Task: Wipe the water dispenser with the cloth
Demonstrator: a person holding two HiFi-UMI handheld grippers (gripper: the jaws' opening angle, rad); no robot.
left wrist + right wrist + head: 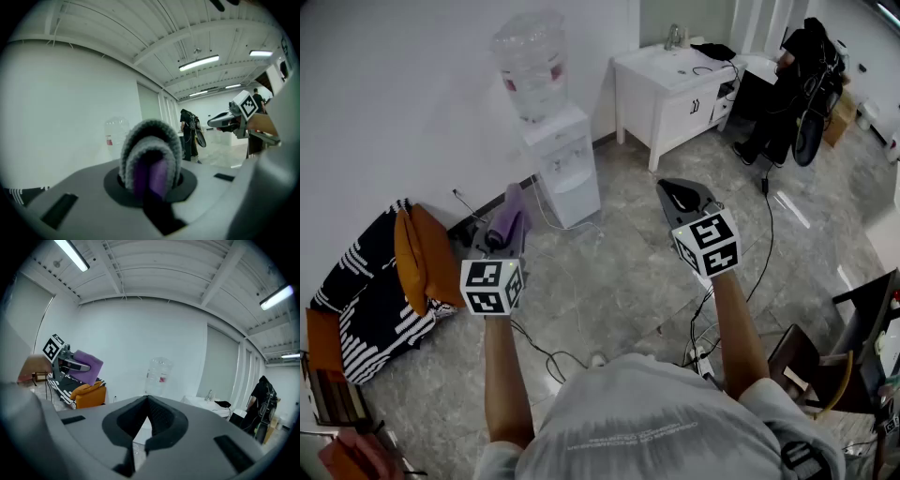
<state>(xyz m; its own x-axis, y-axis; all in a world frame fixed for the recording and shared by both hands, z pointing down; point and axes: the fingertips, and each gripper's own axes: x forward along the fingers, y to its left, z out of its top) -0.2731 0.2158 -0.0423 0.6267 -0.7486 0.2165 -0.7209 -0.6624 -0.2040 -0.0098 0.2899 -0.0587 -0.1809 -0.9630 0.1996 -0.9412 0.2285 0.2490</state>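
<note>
- Head view: the white floor-standing water dispenser, topped by a clear bottle, stands against the wall. The left gripper is near the dispenser, out in front of it, and clamps a folded purple cloth. The right gripper is farther from the dispenser.
- Left gripper view: the 2 jaws pinch the cloth's fold, and the dispenser shows faintly beyond it.
- Right gripper view: the 2 jaws meet at their tips with nothing between them, and the dispenser stands ahead.
</note>
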